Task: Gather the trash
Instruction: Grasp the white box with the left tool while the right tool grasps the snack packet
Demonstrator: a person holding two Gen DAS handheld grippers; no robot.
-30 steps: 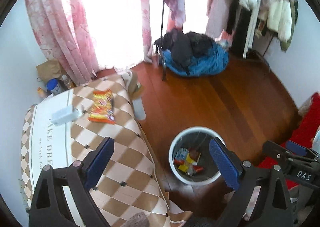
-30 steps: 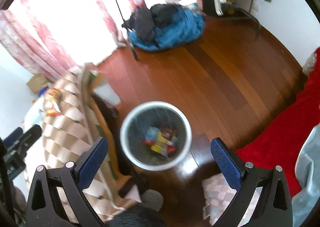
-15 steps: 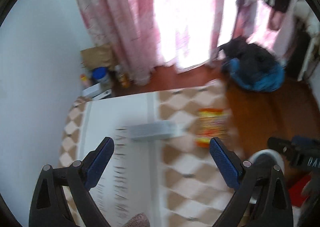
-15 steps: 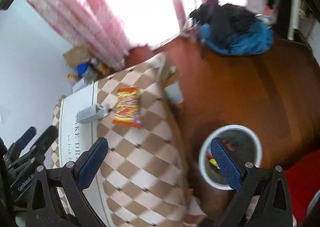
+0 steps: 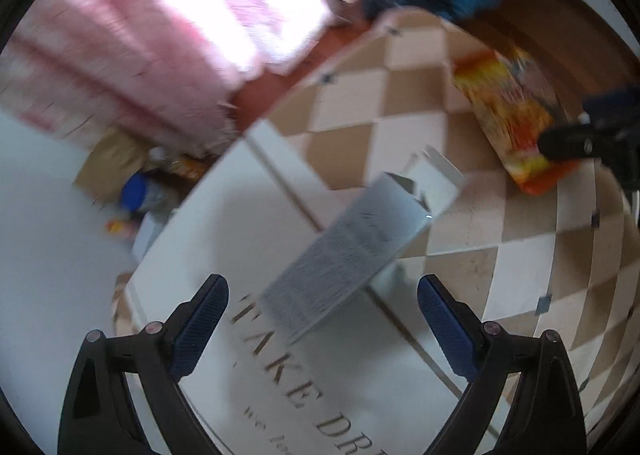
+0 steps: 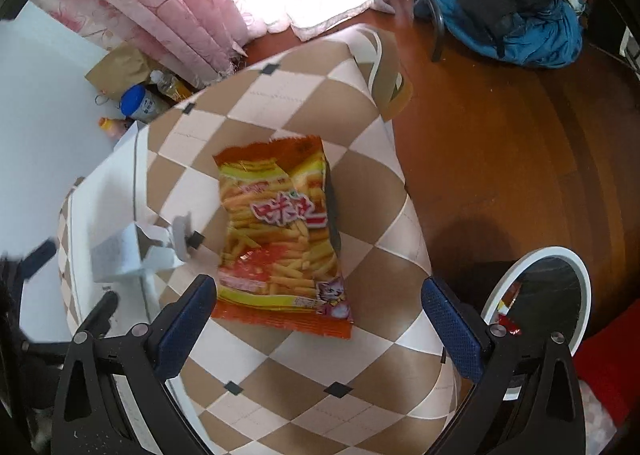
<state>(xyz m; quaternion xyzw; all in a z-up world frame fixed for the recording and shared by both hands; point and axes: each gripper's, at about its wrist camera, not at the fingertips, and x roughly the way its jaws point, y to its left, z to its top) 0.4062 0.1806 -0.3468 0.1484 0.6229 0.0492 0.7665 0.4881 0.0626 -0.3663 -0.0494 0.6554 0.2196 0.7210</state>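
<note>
Left gripper (image 5: 322, 319): jaws spread wide, nothing between them — it hangs over the white end of the table, with the small box just ahead of its blue pads. The left-wrist view is motion-blurred.
Right gripper (image 6: 320, 319): also wide open and empty, poised above the near end of the snack bag.
Table (image 6: 360, 215): covered in a brown-and-cream diamond-check cloth with a white panel at one end; that panel carries large dark lettering in the left-wrist view.
Snack bag (image 6: 280, 239): orange and yellow, printed with fries and a cartoon cat, lying flat on the checked part of the table, its length running away from the right gripper.
Small box (image 5: 352, 251): white-grey carton with fine print on its side and its end flaps open — it sits on the table where the white panel meets the checks, beside the snack bag but apart from it.
Bin (image 6: 540, 319): white-rimmed, round, on the wooden floor just off the table's corner; bits of red and yellow wrapper show inside.
Curtains (image 6: 180, 7): pink, hanging beyond the table's far end.
Bundle of clothes (image 6: 508, 11): blue and black, heaped on the floor well past the table.
Floor by the wall: a brown paper bag (image 6: 120, 65) and a blue-lidded jar (image 6: 140, 103) stand off the table's far corner.
</note>
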